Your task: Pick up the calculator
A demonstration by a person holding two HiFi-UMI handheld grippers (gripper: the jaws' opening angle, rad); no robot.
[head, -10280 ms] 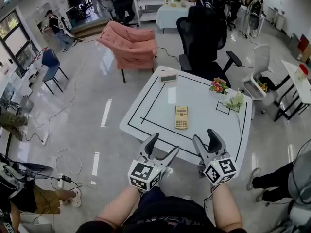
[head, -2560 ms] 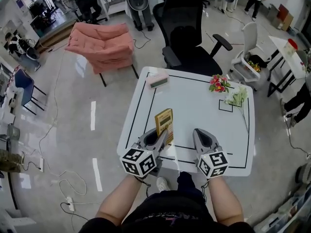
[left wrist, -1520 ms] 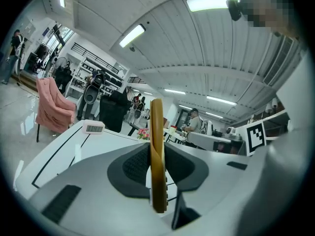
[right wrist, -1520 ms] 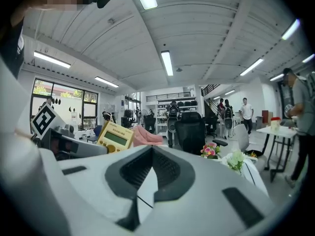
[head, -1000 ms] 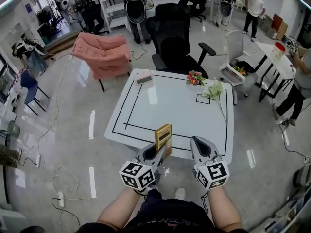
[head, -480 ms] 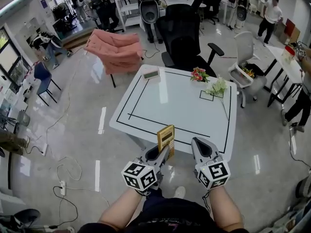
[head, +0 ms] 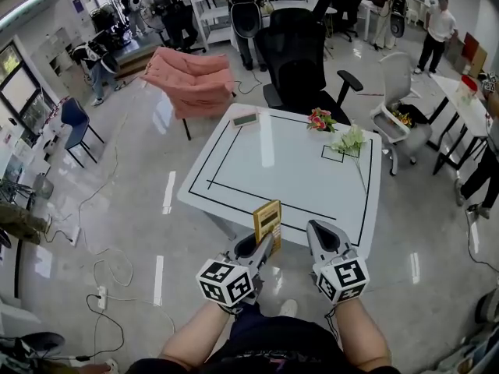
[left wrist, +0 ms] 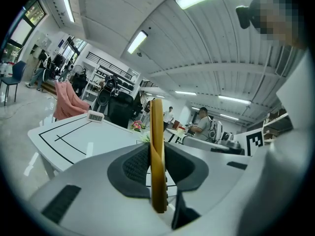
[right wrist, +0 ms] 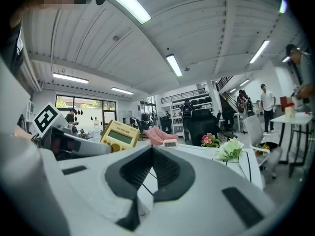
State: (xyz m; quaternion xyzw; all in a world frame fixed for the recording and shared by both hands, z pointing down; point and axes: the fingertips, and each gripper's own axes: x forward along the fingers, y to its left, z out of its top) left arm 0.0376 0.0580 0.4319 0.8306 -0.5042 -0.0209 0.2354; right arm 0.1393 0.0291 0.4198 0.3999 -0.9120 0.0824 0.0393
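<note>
- Head view: the yellow flat plastic calculator [head: 267, 218] stands upright, gripped by its lower end in the left gripper [head: 260, 249], clear of the white square table with black border lines [head: 288, 170] and over its near edge; the pick-up therefore reads as done, with at most a carry or a set-down left. The right gripper [head: 319, 237] hangs just beside it, jaws together and empty. The near half of the table is bare. The small white digital display [head: 245, 119], the pink flower bunch [head: 320, 119] and the white flower spray [head: 351, 140] lie along the far side, well apart from the calculator. Open floor lies left and right of the table; the black office chair [head: 300, 53] closes the far side.
- Left gripper view: the calculator [left wrist: 156, 156] shows edge-on, vertical, with both dark ribbed pads [left wrist: 137, 165] pressed on its faces; the jaws stand only narrowly apart, by the calculator's thickness. The tabletop [left wrist: 74, 136] lies below and ahead, not touching it.
- Right gripper view: the jaws of the right gripper [right wrist: 150, 171] meet with nothing between them. The calculator [right wrist: 119, 135] shows at left, screen face towards this camera, near but apart. The table [right wrist: 197, 152] ahead is free up to the flowers.
</note>
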